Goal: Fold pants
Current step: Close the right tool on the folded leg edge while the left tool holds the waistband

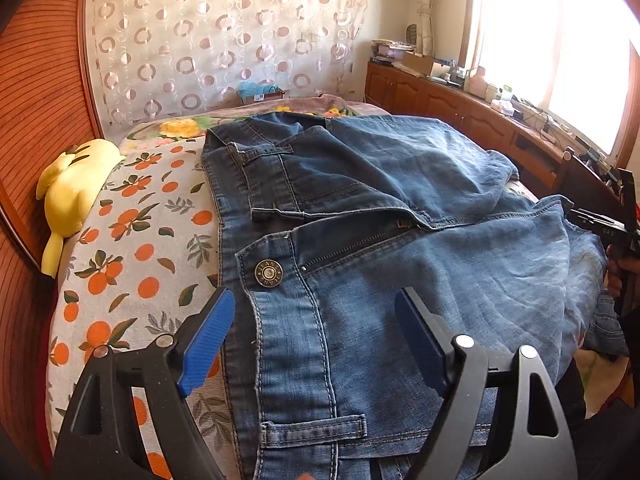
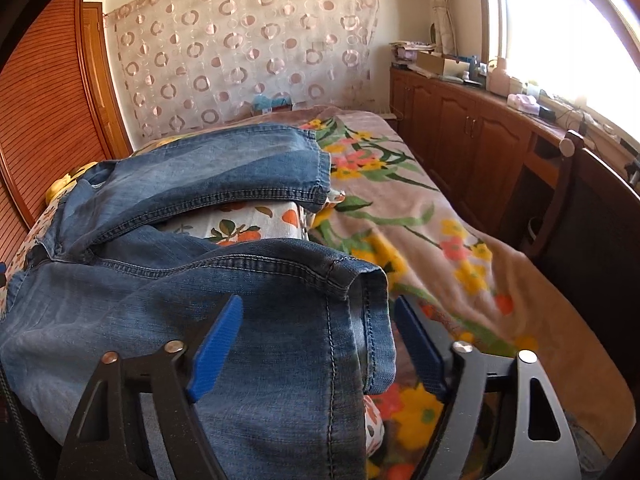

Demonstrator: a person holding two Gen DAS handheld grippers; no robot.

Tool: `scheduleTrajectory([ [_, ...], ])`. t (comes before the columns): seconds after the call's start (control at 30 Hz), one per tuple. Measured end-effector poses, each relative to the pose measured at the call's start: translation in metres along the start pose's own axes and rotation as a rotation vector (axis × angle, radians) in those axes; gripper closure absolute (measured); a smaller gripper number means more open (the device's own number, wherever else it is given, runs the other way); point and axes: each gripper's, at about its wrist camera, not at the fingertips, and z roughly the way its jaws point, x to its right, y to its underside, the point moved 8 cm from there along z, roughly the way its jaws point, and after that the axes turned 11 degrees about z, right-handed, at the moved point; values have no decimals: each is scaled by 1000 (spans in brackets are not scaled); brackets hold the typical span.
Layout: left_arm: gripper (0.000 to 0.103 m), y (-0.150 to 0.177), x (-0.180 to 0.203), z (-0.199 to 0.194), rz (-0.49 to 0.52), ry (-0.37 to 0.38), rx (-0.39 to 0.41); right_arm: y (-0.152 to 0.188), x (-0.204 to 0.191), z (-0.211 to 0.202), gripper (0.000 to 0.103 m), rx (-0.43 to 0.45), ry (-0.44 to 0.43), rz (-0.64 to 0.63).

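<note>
Between each spread-open hand-held gripper's fingers, left (image 1: 316, 340) and right (image 2: 318, 346), lie the jeans (image 1: 400, 240), ungripped.

We are looking across a bed (image 2: 500, 280) whose floral blanket (image 2: 400, 216) is lying beside an orange-print sheet (image 1: 132, 240). A sheer curtain with ring patterns (image 1: 224, 36) is hanging over the far wall. Slatted wooden doors (image 1: 40, 92) are standing along the left. A low wooden cabinet (image 2: 460, 128) is running under the window (image 2: 568, 20), its top carrying boxes and bottles. Bright daylight is pouring in and washing the panes white. A yellow plush toy (image 1: 72, 188) is resting against the slatted doors.
</note>
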Motion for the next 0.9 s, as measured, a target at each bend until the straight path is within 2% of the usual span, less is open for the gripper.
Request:
scheduleTrajectory([
  [0.03, 14, 0, 0, 0, -7, 2, 2, -4, 5, 1, 34, -8, -4, 0],
  [0.23, 14, 0, 2, 2, -22, 20, 7, -15, 17, 4, 58, -48, -18, -3],
  [0.37, 14, 1, 2, 0, -16, 12, 9, -21, 22, 8, 89, -57, -16, -4],
  [0.43, 14, 2, 1, -4, -20, 10, 15, -26, 22, 4, 91, -35, -25, -7],
  [0.47, 14, 2, 1, -5, -24, 12, 18, -28, 21, 3, 98, -20, -27, -10],
  [0.63, 14, 11, 0, -15, -20, 6, 23, -48, 24, -11, 98, 69, -15, 2],
  [0.8, 14, 29, -2, -26, -28, 3, 17, -32, 23, -1, 97, 4, 13, -6],
  [0.9, 14, 42, -2, -34, -25, 0, 6, -25, 25, -12, 90, 0, -16, 16],
])
